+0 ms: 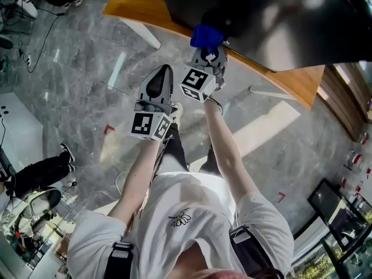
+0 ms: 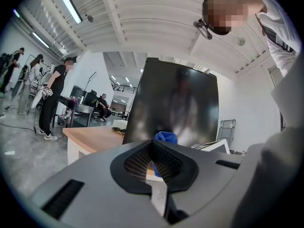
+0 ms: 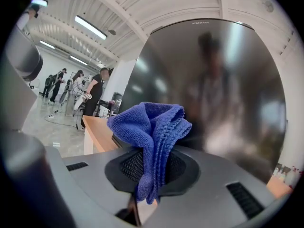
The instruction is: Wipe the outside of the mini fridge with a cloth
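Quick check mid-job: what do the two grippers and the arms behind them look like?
The left gripper and right gripper both have grey shells with black ribbed jaws. Each carries a white cube with black square markers. The person wears a white short-sleeved T-shirt and a black band on each upper arm.

Left arm [image 1: 137,179] and right arm [image 1: 228,150] are extending forward, side by side. Left gripper [image 1: 159,81] is sitting nearer the body, its jaws pressing together with nothing between them. Right gripper [image 1: 209,56] is sitting further ahead, its jaws clamping a blue cloth [image 3: 151,125]
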